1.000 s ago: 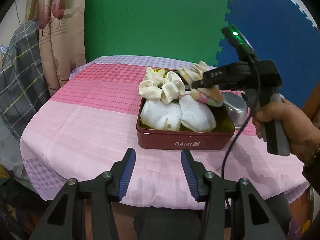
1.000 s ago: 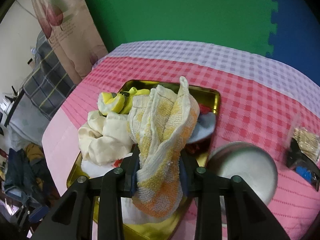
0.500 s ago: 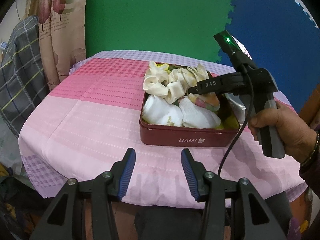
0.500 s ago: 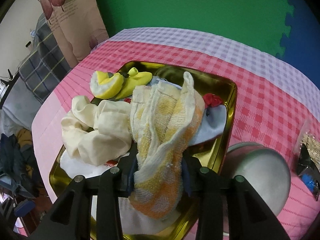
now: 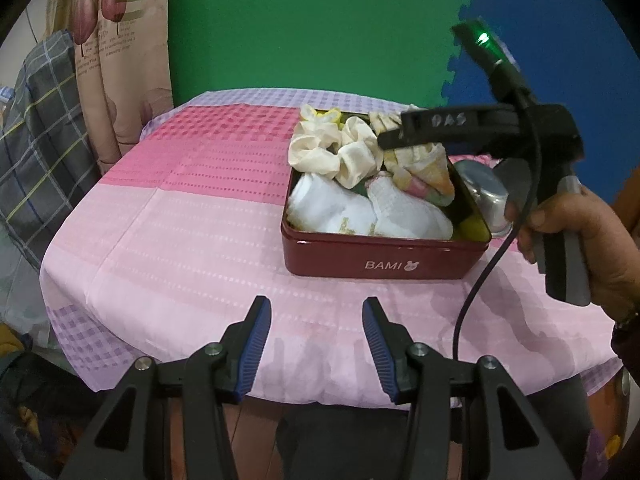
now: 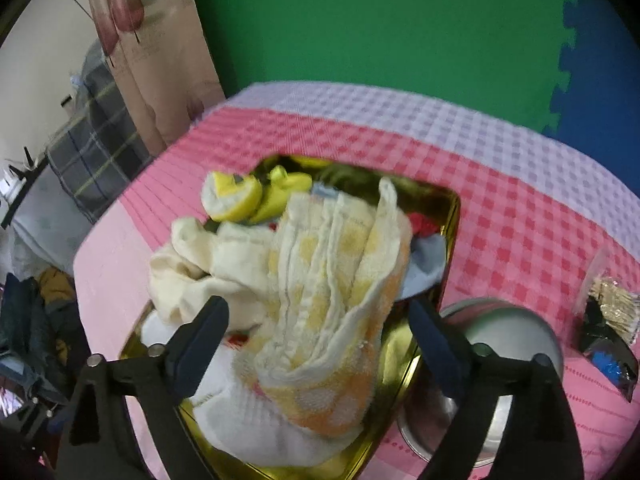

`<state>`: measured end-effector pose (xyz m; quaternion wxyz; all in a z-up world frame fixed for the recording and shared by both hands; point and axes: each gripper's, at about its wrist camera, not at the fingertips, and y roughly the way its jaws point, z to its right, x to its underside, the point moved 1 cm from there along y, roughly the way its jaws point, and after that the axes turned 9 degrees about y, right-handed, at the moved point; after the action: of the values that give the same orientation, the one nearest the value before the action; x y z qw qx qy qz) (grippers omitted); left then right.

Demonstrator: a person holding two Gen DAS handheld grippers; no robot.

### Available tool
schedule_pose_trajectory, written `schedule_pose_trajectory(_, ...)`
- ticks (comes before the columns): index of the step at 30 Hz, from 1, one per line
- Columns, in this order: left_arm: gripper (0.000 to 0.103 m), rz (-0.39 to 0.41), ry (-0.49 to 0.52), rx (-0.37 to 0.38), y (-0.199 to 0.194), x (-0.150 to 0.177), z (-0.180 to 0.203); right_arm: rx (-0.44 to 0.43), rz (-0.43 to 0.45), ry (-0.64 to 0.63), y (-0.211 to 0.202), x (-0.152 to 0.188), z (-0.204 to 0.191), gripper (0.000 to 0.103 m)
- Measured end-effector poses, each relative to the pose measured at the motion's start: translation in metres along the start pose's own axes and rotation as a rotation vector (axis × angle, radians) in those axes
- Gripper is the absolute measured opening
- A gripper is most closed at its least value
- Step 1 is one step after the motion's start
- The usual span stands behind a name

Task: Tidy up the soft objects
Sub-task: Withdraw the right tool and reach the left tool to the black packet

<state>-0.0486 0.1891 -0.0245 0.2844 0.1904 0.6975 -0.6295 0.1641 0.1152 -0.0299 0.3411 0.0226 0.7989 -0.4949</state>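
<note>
Terry towel, yellow-orange check, lies in the red BAMI tin atop the white socks and cream scrunchie; right gripper spread wide around it, not pinching. Left gripper open, empty, near table edge. Looks nearly done; no soft items visible outside the tin.

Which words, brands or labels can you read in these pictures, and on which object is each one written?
"BAMI", with a small rabbit sign after it: on the front wall of the red tin.
"DAS", handwritten and faint: on the side of the right hand-held gripper.
Several lines of print under the flowers on the curtain: too small and blurred to read.
The packet on the tablecloth: no readable text.
</note>
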Motion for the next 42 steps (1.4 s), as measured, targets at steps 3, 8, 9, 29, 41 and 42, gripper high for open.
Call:
schedule_pose_trajectory(3, 0.048, -0.011, 0.002, -0.002, 0.003, 0.001, -0.001, 0.012, 0.035, 0.003, -0.010, -0.003, 0.001, 0.093)
schedule_pose_trajectory(8, 0.049, -0.033, 0.014, -0.009, 0.009, 0.003, 0.000, -0.018, 0.125, 0.063, -0.036, -0.005, 0.015, 0.093)
schedule_pose_trajectory(9, 0.049, -0.036, 0.017, -0.010, 0.009, 0.003, 0.000, -0.027, 0.151, 0.080, -0.045, -0.003, 0.020, 0.093)
schedule_pose_trajectory(29, 0.061, -0.064, 0.196, -0.069, -0.003, -0.009, 0.054, 0.605, 0.203, 0.409, -0.171, 0.128, 0.273, 0.100)
schedule_pose_trajectory(41, 0.061, 0.053, 0.538, 0.243, -0.010, -0.077, 0.178, 0.619, 0.130, 0.534, -0.181, 0.160, 0.373, 0.103)
schedule_pose_trajectory(42, 0.061, 0.083, 0.588, 0.249, -0.008, -0.082, 0.191, 0.604, 0.132, 0.536, -0.180, 0.162, 0.375, 0.103)
